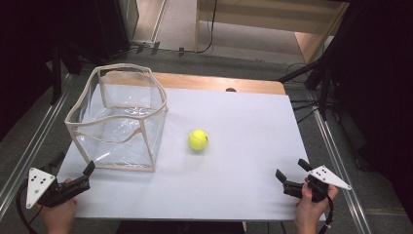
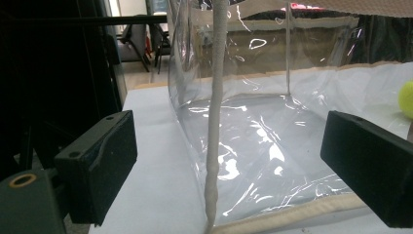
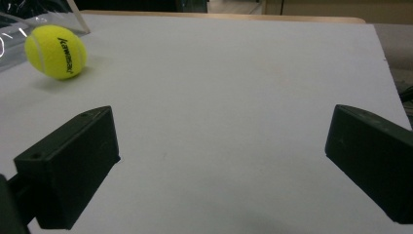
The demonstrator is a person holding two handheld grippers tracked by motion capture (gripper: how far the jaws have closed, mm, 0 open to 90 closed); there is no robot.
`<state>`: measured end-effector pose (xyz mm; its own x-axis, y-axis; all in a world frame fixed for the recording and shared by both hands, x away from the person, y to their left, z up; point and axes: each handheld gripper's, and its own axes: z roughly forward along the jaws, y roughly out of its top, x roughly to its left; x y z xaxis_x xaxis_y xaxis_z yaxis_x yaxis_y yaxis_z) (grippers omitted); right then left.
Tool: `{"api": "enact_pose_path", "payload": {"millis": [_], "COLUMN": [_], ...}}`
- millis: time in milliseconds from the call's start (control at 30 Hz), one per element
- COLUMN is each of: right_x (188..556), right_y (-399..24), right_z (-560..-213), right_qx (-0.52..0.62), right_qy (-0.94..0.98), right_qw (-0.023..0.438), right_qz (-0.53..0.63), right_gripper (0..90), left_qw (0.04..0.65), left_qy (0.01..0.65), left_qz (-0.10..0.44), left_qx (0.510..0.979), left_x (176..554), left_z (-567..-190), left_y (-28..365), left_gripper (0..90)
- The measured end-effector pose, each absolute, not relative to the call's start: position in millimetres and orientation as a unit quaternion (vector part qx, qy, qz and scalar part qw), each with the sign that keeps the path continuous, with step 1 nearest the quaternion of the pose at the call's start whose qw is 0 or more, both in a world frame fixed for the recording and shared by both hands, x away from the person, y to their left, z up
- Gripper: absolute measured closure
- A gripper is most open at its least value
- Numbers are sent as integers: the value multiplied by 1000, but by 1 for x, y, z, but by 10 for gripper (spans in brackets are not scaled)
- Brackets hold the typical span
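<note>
A yellow tennis ball is seen near the middle of the white counter, just beside the right wall of a clear plastic bin with beige trim, set at the counter's far left corner; the left tool is held wide at the near left corner, pointed at the bin; the right tool is held wide and empty at the near right corner, well apart from the ball.

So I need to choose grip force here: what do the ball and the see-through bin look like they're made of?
The ball looks like a tennis ball: fuzzy yellow felt with a pale seam and black print, probably over rubber. The bin seems to be thin clear flexible plastic, glossy and wrinkled with glare streaks, edged in beige woven-looking tape along its sagging rim.
</note>
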<state>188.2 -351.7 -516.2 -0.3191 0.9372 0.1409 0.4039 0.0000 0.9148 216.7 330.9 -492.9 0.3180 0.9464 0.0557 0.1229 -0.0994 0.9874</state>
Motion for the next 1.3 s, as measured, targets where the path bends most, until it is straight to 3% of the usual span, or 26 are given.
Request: {"api": "enact_pose_path", "payload": {"millis": [767,1300], "right_x": [208,251], "right_y": [-322,-281], "right_z": [-480,-461], "right_qx": [471,433], "right_qy": [699,752], "right_qw": [272,216], "right_qz": [464,448], "right_gripper": [0,0], "left_qw": [523,518], "left_qy": [425,420], "left_qz": [398,397], "left_qx": [623,630], "left_x": [216,216], "left_z": [-493,-493], "left_y": [332,330], "left_gripper": [68,68]}}
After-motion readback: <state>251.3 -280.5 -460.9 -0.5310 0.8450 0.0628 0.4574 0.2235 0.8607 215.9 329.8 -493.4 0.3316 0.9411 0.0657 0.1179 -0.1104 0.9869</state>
